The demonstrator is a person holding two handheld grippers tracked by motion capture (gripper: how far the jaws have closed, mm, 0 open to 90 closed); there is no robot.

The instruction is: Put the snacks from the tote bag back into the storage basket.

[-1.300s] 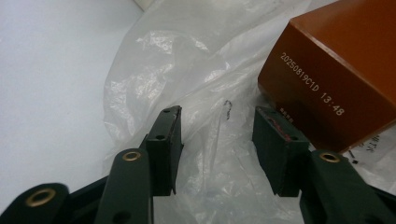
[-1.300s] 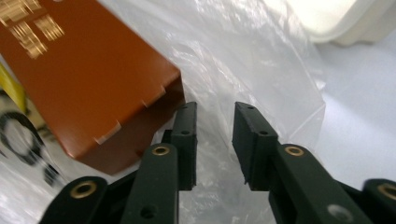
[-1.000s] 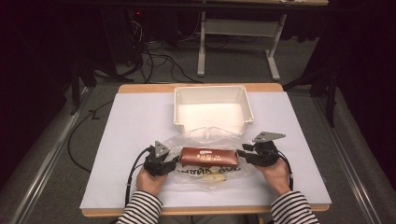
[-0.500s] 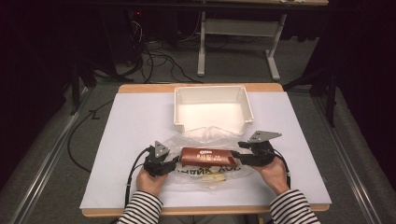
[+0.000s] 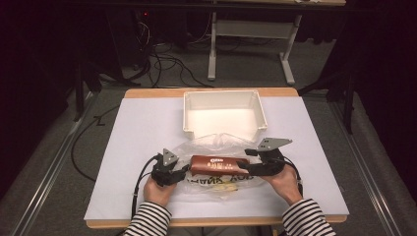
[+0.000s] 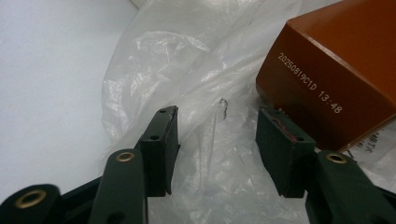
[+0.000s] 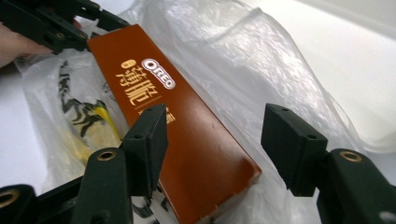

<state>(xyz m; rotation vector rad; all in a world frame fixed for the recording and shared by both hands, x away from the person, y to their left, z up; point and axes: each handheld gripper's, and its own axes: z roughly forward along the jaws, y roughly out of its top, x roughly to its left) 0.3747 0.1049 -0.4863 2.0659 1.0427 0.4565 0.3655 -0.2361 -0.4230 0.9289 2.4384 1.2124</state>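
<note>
In the high view a brown box (image 5: 219,163) lies lengthwise in the lower middle of the frame, on a clear plastic bag (image 5: 216,147) spread over the white table (image 5: 137,128). A white bin (image 5: 223,110) sits just above the bag, at the frame's centre.

The left gripper (image 5: 183,169) is at the box's left end, the right gripper (image 5: 244,168) at its right end, each held by a hand (image 5: 158,189) coming in from the bottom edge.

In the left gripper view the jaws stand wide apart with only crumpled bag (image 6: 196,93) between them; the box (image 6: 331,70) fills the upper right, its printed end just above and beside the right-hand jaw, not between the two.

In the right gripper view the jaws are also wide. The box (image 7: 187,135) runs from upper left to lower centre; its near corner lies in the gap, close to the left-hand jaw, and neither pad clamps it. The other gripper (image 7: 51,23) shows at upper left.
</note>
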